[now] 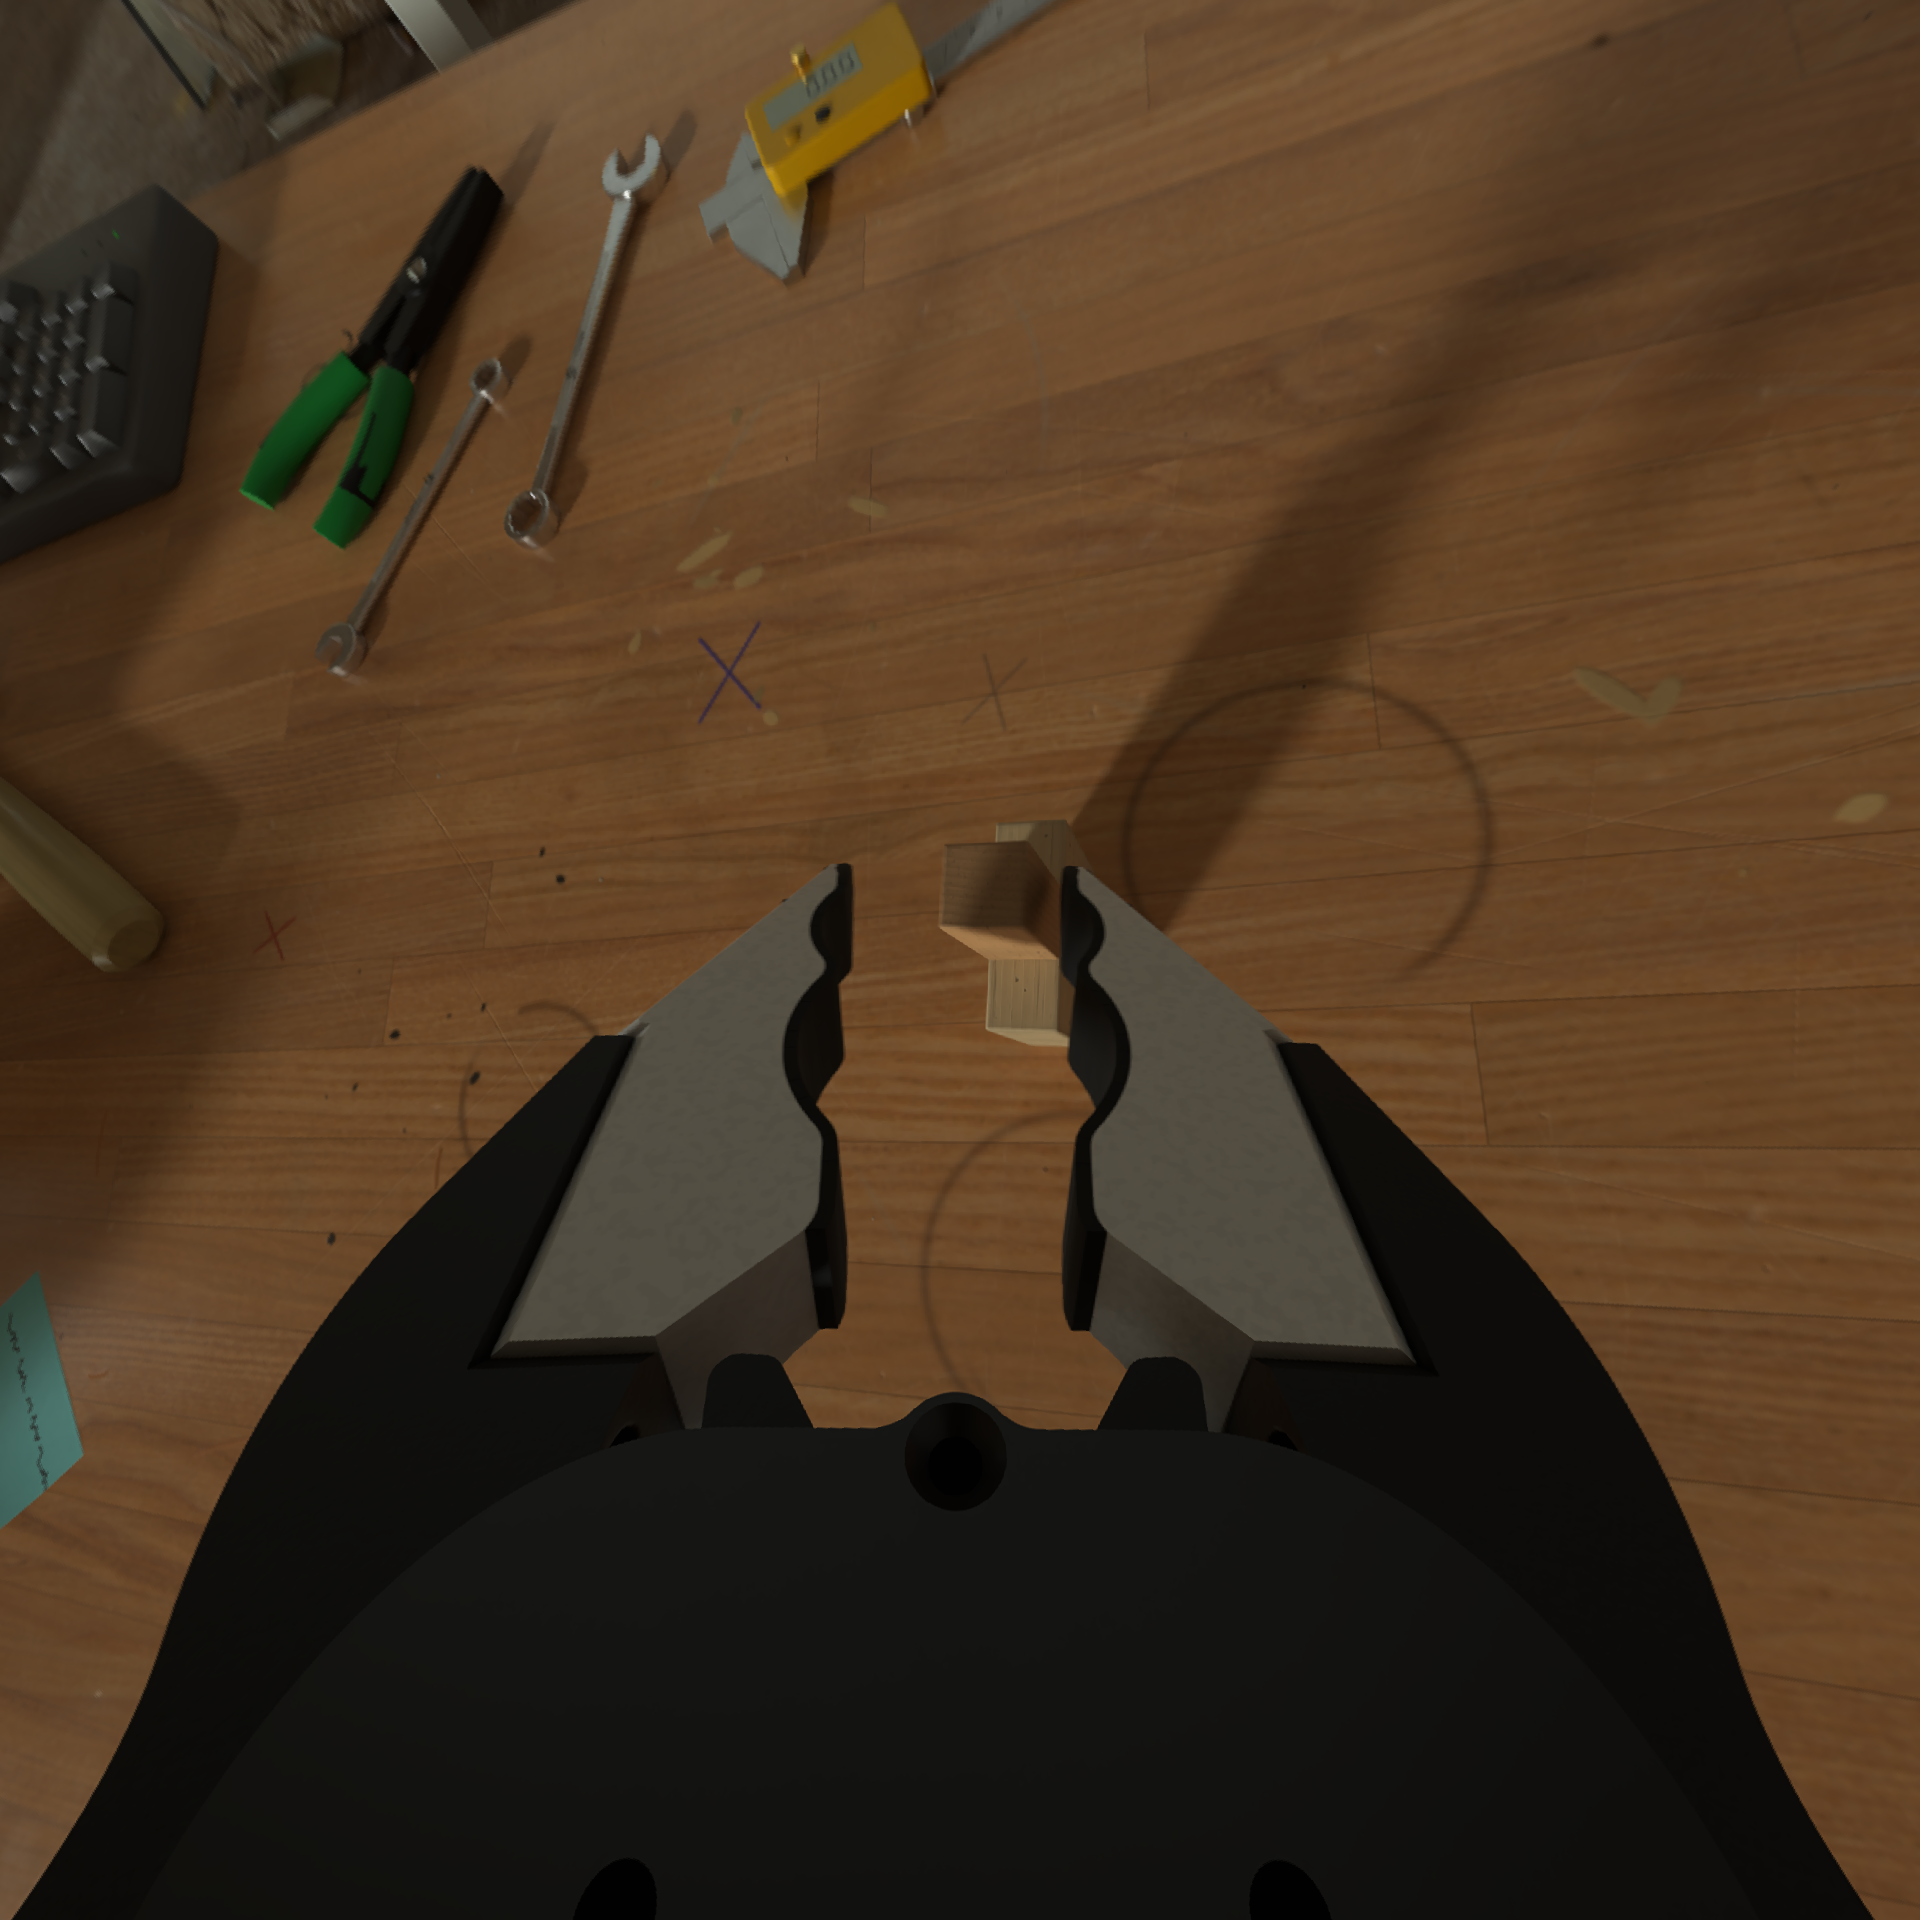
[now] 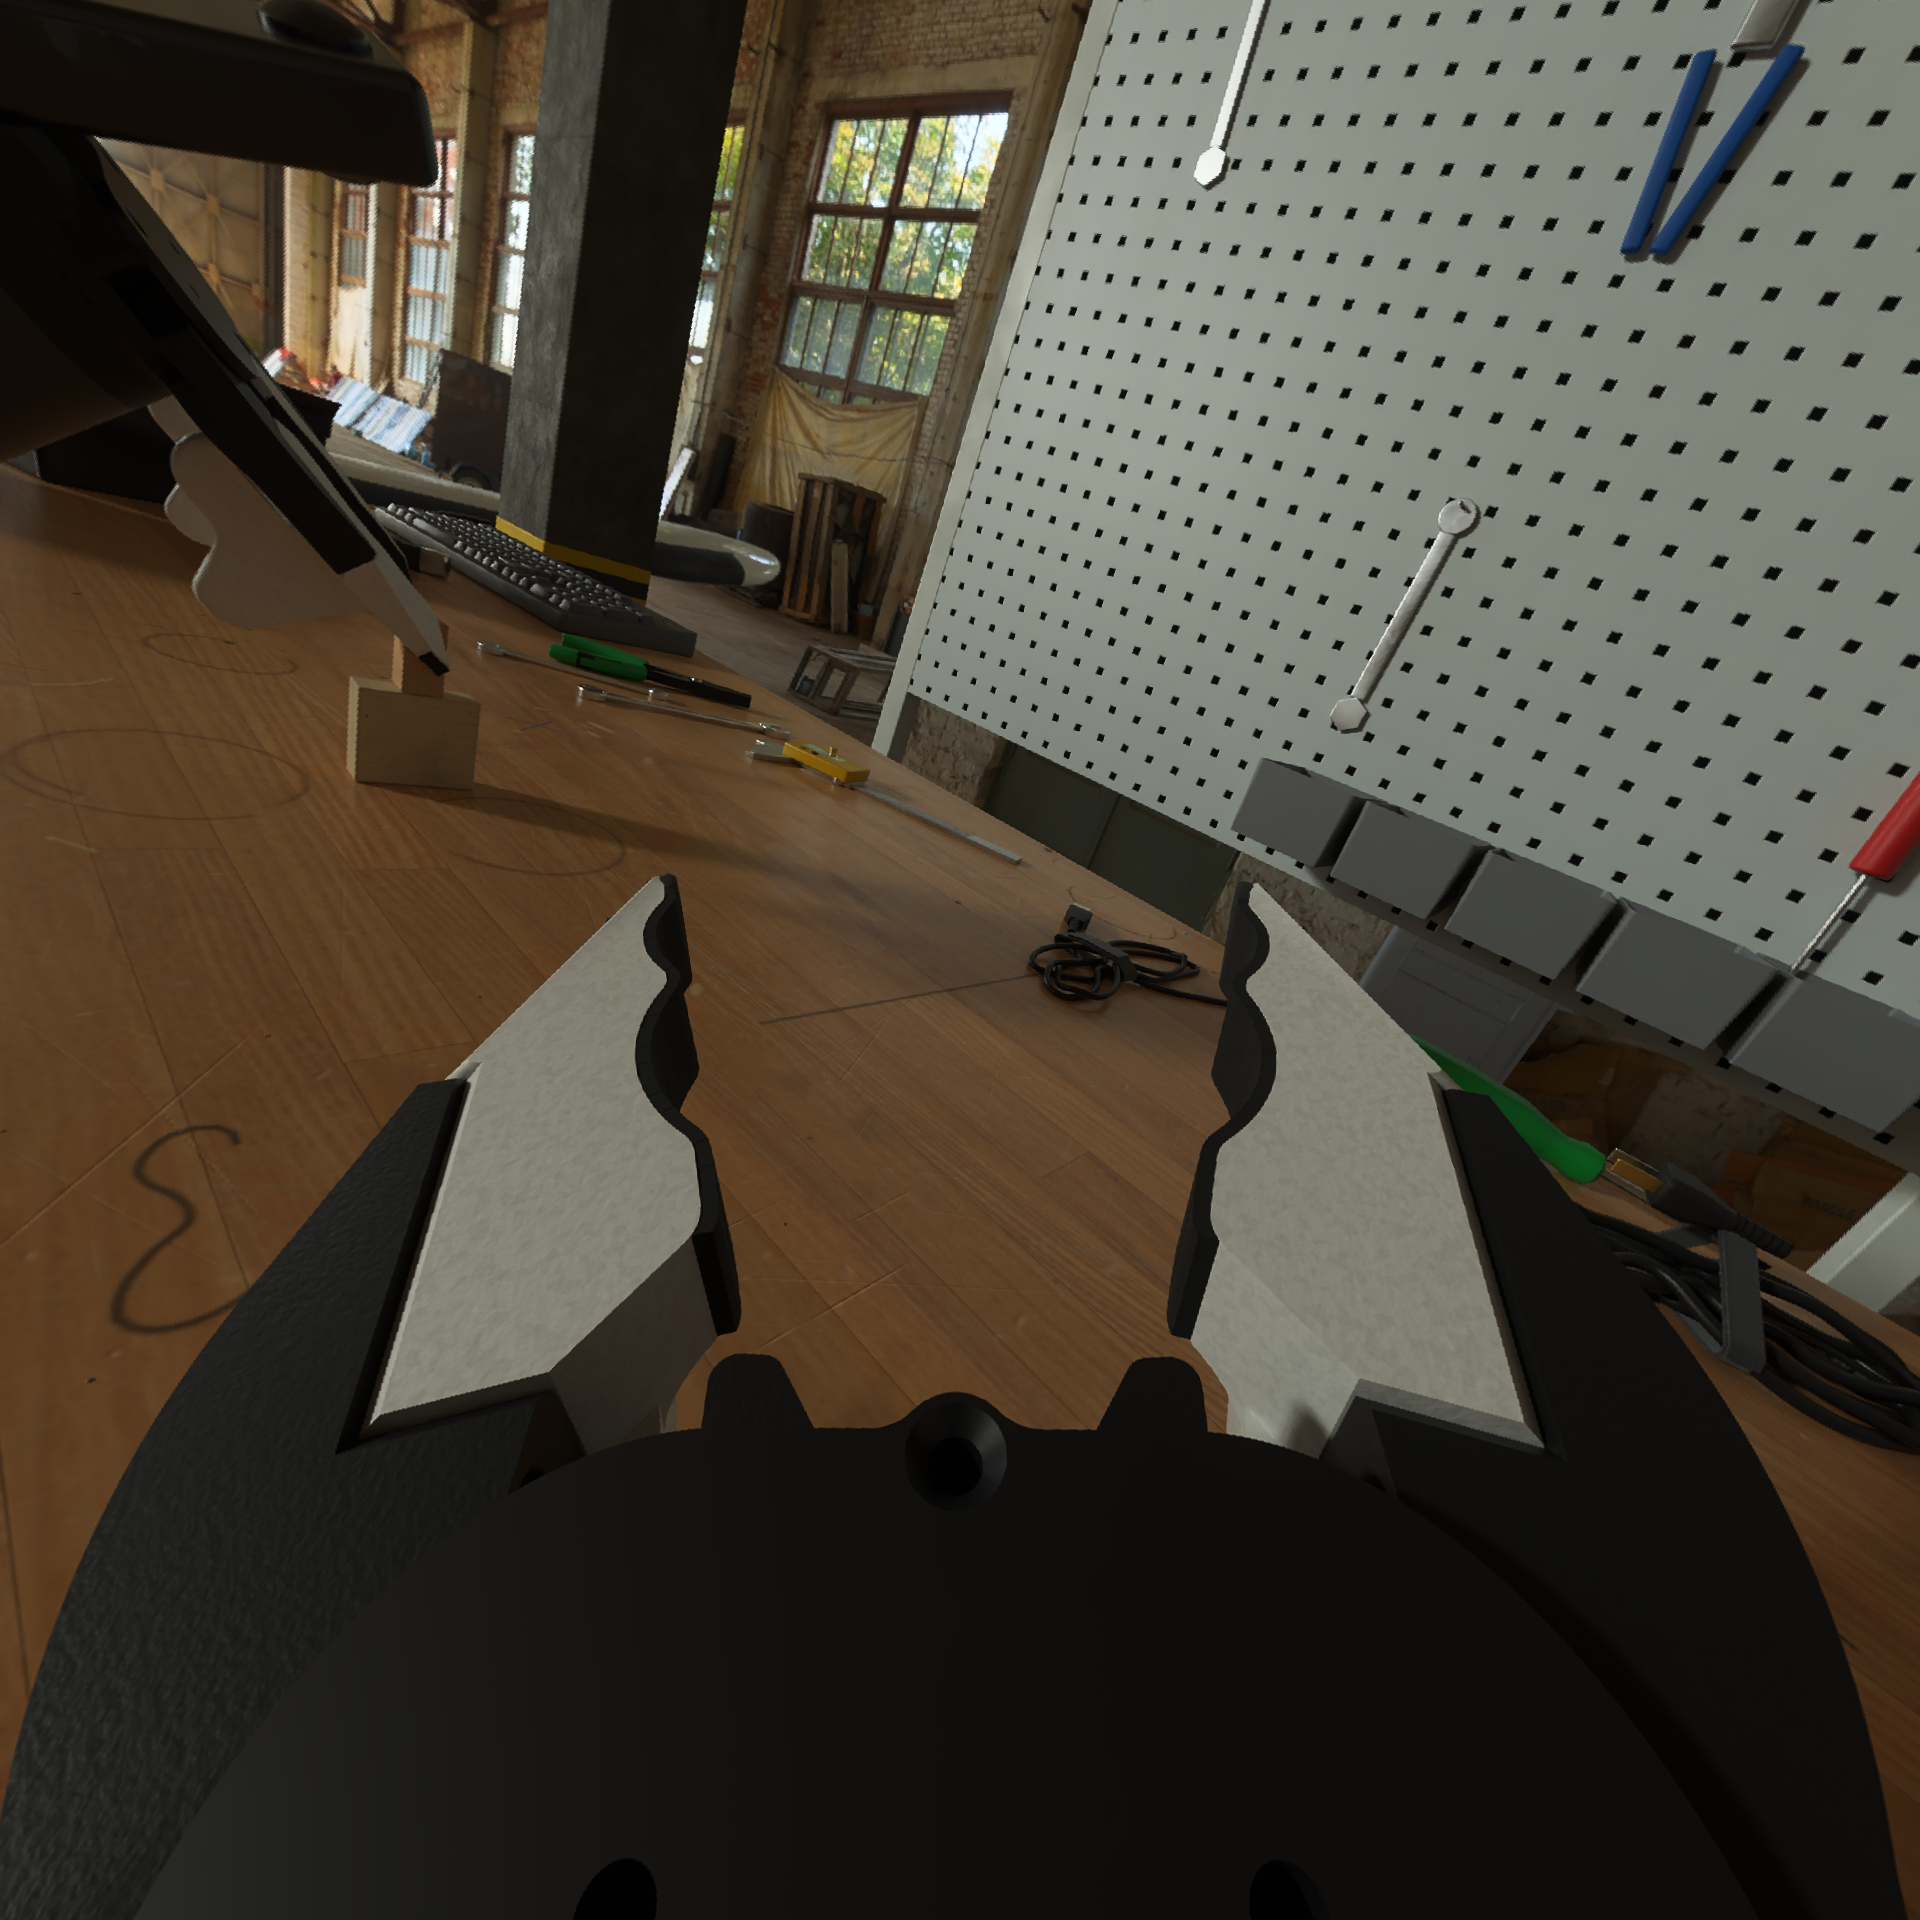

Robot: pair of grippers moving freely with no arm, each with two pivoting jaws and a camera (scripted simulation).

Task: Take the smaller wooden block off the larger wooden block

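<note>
Left gripper: fingers apart, poised over the smaller wooden block, its right fingertip at the block's side. That block sits atop the larger wooden block on the workbench. Right gripper: fingers apart, empty, well apart from the larger wooden block.

The table is brown wood grain; the pliers at ten o'clock have green handles; the caliper is yellow; the pegboard is grey with black dots.

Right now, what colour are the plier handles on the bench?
Green handles, black head; clearest in the left wrist view.
</note>
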